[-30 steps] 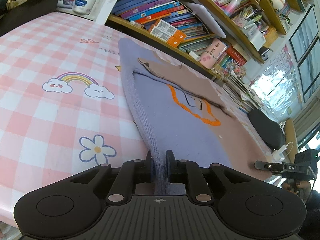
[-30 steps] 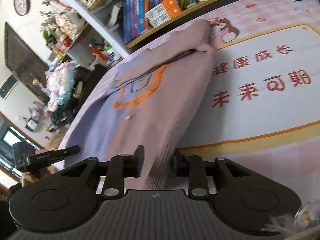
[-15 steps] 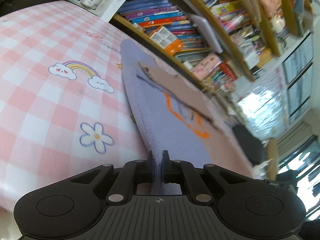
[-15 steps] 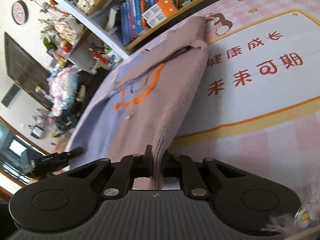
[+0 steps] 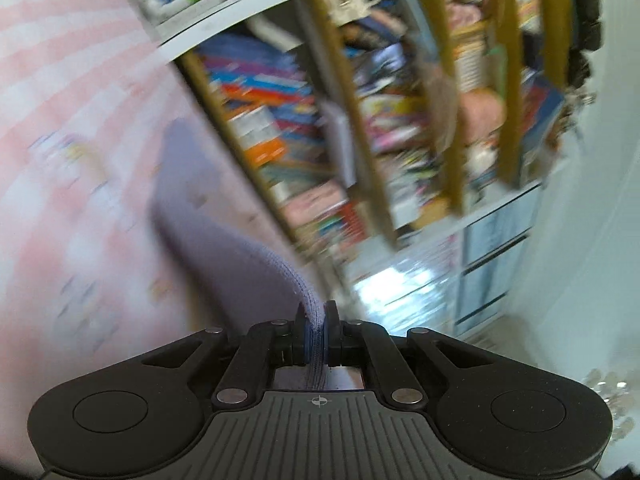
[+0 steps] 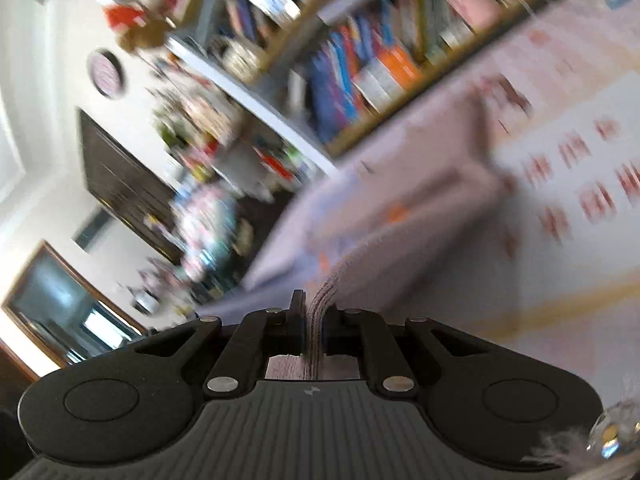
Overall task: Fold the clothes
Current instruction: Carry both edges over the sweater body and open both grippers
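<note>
I see both the left gripper (image 5: 316, 314) and the right gripper (image 6: 313, 307) with fingers pinching the sweater (image 5: 224, 248) hem thinly, so I fear a fast swing pulls it loose.

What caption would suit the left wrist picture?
Left gripper pinching the ribbed edge of a lavender knit sweater above a pink checked tablecloth, bookshelves blurred behind.

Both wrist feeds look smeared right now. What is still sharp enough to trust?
Left wrist: bookshelf and tablecloth streaked, left gripper crisp, shut on the sweater. Right wrist: same smear, right gripper sharp, clamping the hem.
</note>
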